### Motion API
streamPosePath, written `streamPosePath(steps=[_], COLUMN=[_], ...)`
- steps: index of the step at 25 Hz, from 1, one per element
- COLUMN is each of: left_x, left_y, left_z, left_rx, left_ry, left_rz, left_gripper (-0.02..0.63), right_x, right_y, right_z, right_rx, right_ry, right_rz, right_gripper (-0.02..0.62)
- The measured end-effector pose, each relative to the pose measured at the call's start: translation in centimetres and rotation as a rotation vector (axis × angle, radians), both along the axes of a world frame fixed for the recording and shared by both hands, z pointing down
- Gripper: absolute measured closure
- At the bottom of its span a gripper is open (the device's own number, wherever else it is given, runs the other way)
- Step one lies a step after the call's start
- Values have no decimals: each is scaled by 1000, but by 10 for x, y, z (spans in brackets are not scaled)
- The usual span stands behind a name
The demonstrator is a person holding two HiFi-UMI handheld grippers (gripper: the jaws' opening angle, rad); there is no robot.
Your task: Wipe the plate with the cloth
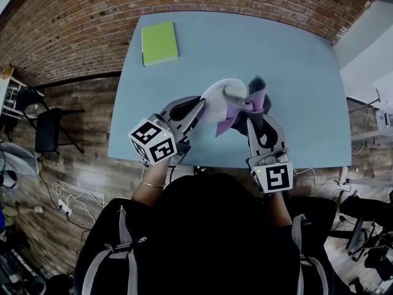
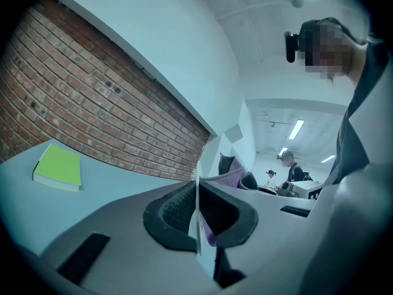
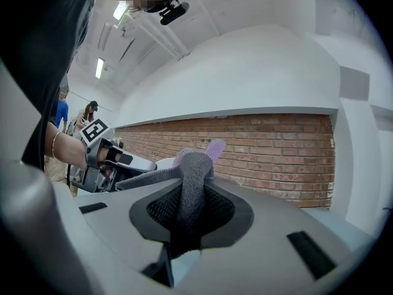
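Above the blue table (image 1: 295, 54) I hold a white plate (image 1: 219, 98) on edge, with my left gripper (image 1: 199, 107) shut on its rim. In the left gripper view the plate (image 2: 198, 226) shows as a thin white edge between the dark pads (image 2: 169, 211). My right gripper (image 1: 256, 114) is shut on a grey and purple cloth (image 1: 250, 103), which lies against the plate's right side. In the right gripper view the cloth (image 3: 191, 189) runs up between the jaws, with the plate (image 3: 163, 163) and the left gripper (image 3: 104, 158) beyond it.
A green notebook (image 1: 159, 42) lies at the table's far left corner, also seen in the left gripper view as the notebook (image 2: 58, 168). A brick wall (image 1: 73, 23) borders the table. A dark chair (image 1: 46, 128) stands at the left, and people stand far off in the room.
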State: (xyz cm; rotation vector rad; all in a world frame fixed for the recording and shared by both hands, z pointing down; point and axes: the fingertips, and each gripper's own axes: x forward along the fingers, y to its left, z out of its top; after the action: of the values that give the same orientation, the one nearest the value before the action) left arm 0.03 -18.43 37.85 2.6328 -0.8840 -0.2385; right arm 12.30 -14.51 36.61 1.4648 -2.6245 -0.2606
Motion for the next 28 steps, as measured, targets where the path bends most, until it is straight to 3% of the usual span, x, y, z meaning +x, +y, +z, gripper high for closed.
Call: streamPosePath(steps=[17,28], left_x=[0,5], left_y=[-7,-8], left_z=[58,82], left_rx=[-135,-167], left_ry=[-35,-61], left_rz=[-18,-10], left_gripper=[588,589], right_x=[2,3], right_y=[-6,-8], right_z=[29,41], right_rx=[-85,-118], right_ry=[-8,-20], right_rz=[8,10], right_gripper=[529,529])
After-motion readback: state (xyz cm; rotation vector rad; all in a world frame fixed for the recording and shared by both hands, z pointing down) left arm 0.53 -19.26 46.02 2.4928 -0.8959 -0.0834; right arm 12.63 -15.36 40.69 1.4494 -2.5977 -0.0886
